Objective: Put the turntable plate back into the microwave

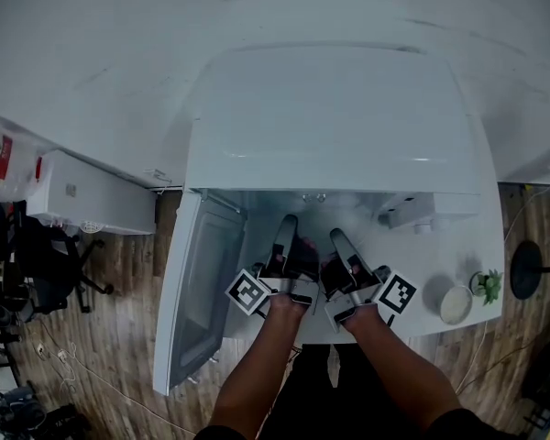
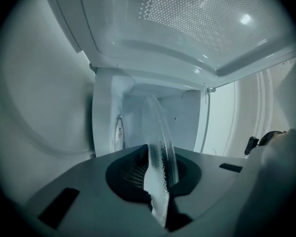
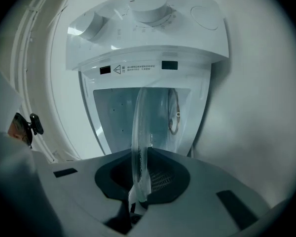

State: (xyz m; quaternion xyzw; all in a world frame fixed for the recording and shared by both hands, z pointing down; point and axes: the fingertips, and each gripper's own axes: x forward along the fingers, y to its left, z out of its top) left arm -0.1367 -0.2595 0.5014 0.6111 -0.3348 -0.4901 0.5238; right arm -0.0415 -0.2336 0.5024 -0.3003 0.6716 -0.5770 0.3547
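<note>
The clear glass turntable plate point(image 2: 160, 142) is seen edge-on between the left gripper's jaws, and edge-on point(image 3: 139, 132) between the right gripper's jaws. My left gripper point(image 2: 159, 184) is shut on its rim, and so is my right gripper point(image 3: 138, 184). In the head view the left gripper point(image 1: 284, 244) and right gripper point(image 1: 345, 249) sit side by side at the mouth of the white microwave point(image 1: 335, 117). The plate is barely visible there. The open cavity point(image 3: 138, 117) lies just beyond the plate.
The microwave door point(image 1: 197, 291) hangs open to the left. Two knobs point(image 3: 148, 8) are on its control panel. A white cup point(image 1: 456, 304) and a small plant point(image 1: 488, 284) stand on the table at the right. A white box point(image 1: 92, 195) is on the left.
</note>
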